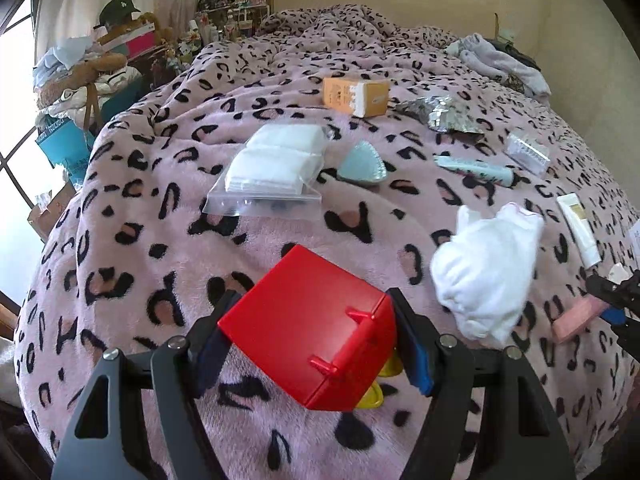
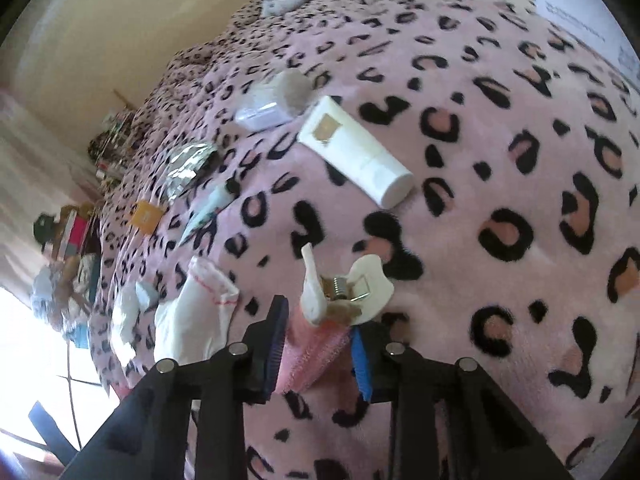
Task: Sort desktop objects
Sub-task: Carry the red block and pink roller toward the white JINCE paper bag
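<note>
1. Bedroom scene: a pink leopard-print blanket [image 1: 132, 184] covers the bed and serves as the sorting surface; clutter and a dark cap [image 1: 119, 10] stand beyond its far left corner.
2. Left gripper [image 1: 312, 344]: jaws about half open, pads pressed on both sides of a red box [image 1: 304, 324]. The box sits tilted, apparently lifted off the blanket, with yellow pieces [image 1: 370, 398] just beneath it.
3. Beyond the red box: a clear bag of white pads [image 1: 272, 168], a pale blue heart-shaped item [image 1: 362, 162], an orange carton [image 1: 356, 96]. To the right of the box: a white sock [image 1: 484, 276] and a white tube [image 1: 578, 228].
4. Right gripper [image 2: 316, 344]: jaws narrow, closed on a pink ribbed item [image 2: 308, 360] that bears a white clip [image 2: 360, 288].
5. Risk: the tilted box may rotate or slip, since smooth faces give the pads little purchase. The soft pink item may sag and shed the clip.
6. Writing: carton print and cap emblem are too small to read.
</note>
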The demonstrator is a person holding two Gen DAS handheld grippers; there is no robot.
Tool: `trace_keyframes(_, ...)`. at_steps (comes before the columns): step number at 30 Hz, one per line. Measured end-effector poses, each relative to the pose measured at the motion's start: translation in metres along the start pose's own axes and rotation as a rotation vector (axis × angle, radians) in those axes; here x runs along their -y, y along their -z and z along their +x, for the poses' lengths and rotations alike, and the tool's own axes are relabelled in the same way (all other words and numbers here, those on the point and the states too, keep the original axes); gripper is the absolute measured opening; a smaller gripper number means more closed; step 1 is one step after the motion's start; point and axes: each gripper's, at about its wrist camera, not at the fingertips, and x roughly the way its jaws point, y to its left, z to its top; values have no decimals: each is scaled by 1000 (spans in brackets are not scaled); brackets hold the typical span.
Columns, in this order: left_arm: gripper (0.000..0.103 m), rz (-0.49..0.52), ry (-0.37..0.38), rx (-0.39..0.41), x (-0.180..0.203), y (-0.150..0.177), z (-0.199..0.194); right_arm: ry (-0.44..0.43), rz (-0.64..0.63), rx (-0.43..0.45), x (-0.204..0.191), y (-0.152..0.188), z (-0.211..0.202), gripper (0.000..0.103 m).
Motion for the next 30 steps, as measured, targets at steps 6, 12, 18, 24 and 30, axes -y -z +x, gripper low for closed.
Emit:
trace_keyframes(6,73,25,7,19,14,3,-21,41,-159,33,-23,12,-9,27)
trace_keyframes(12,73,48,28,28,26,3,-43,17,-204,56,-34,19,-24,26)
trace_keyframes(18,73,40,43,20,40,-6,-63,5,-245,71,-45,20,-48,26)
trace_keyframes(24,73,30,35,13,56,-13,-78,14,-291,87,-51,19,-74,26)
trace_keyframes(30,73,44,40,22,74,-16,-97,14,-338,113,-52,16,-104,26)
